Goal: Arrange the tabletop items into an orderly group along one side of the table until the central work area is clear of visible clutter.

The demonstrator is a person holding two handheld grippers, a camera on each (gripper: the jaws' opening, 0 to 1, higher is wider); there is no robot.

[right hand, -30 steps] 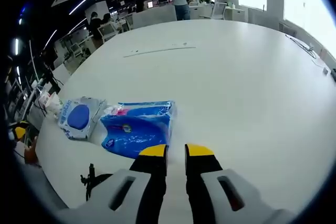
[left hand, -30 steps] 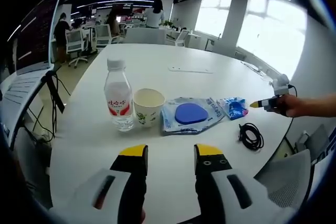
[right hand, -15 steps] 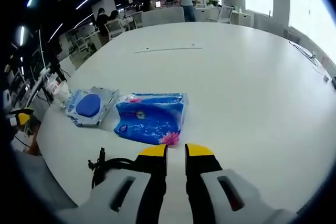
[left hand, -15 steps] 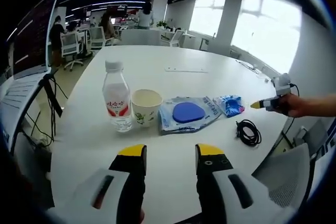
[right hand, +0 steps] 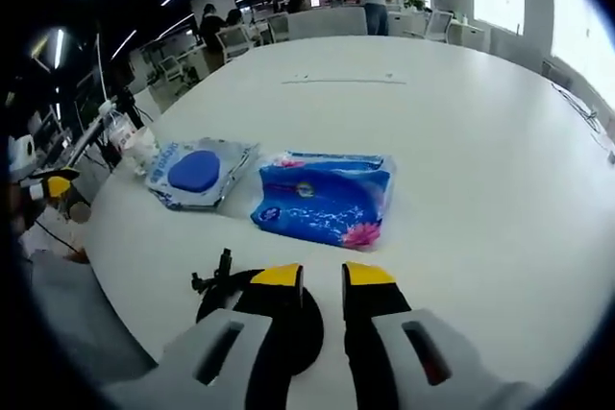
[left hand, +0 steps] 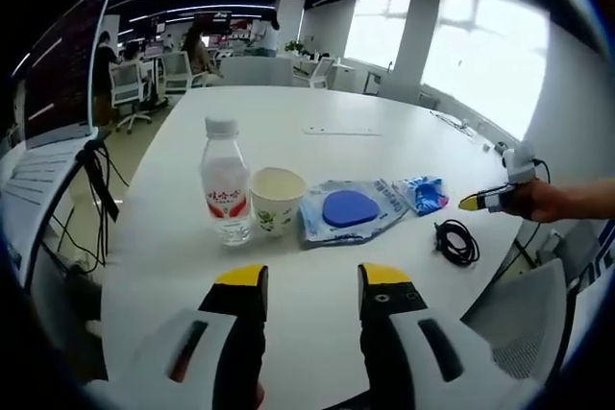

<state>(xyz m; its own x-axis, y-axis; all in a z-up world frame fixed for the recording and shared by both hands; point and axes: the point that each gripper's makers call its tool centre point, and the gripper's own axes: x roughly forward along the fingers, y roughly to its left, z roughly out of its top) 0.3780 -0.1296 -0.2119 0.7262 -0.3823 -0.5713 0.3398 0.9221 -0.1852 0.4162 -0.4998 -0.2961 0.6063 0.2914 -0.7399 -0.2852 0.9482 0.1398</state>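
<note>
On the white table [left hand: 317,132] a row runs left to right: a clear water bottle [left hand: 224,184], a paper cup [left hand: 276,201], a wipes pack with a blue lid [left hand: 351,210] and a blue tissue pack [left hand: 423,195]. A coiled black cable [left hand: 456,242] lies nearer the edge. My left gripper [left hand: 312,280] hovers open in front of the bottle and cup, holding nothing. A hand holds my right gripper [left hand: 478,203] beside the cable. In the right gripper view, my right gripper [right hand: 324,277] stands narrowly open and empty above the cable [right hand: 226,290], with the tissue pack [right hand: 325,208] and wipes pack [right hand: 197,172] beyond.
A screen on a stand [left hand: 62,69] rises left of the table. A grey chair back [left hand: 524,324] sits at the near right edge. Far half of the table [right hand: 432,112] is bare except a thin flat strip [left hand: 346,130]. Office chairs and people are in the background.
The right gripper view has pulled back from the tissue pack, and the cable now lies under its jaws. The left gripper view shifted only slightly; the items stayed put.
</note>
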